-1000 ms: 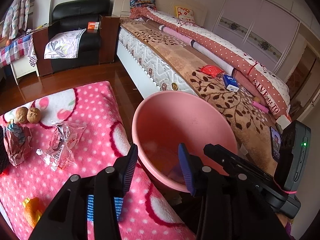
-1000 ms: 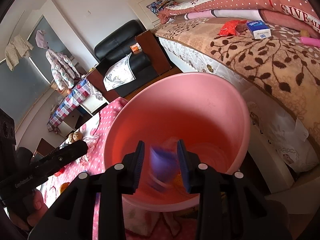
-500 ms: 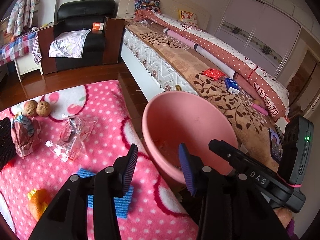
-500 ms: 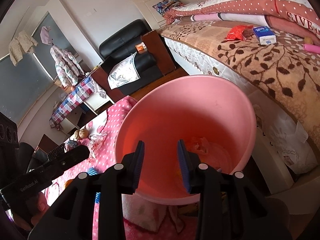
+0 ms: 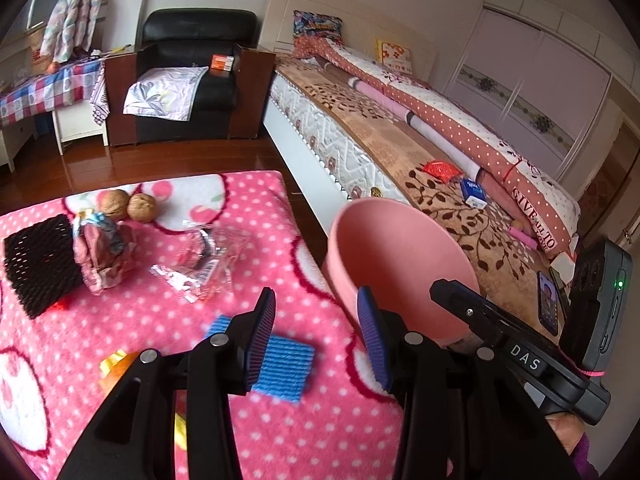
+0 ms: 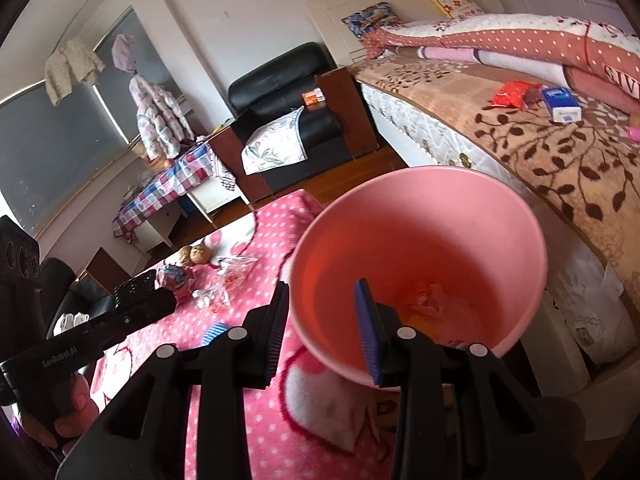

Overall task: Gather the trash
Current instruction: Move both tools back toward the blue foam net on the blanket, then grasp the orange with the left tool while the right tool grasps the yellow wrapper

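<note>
Left wrist view: left gripper (image 5: 316,336) is held apart and empty over the blue scrap (image 5: 280,364), likely next for the pink bucket (image 6: 420,248) beside the blanket, above which right gripper (image 6: 322,330) is held empty, jaws parted.

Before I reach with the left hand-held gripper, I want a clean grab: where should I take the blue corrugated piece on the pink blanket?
Likely from above, across its two long edges. The blue corrugated piece lies flat on the soft pink blanket, so no side gives an opening underneath. The left hand-held gripper hangs over it, open and empty; pressing the fingertips into the pile should let them pinch its edges.
</note>
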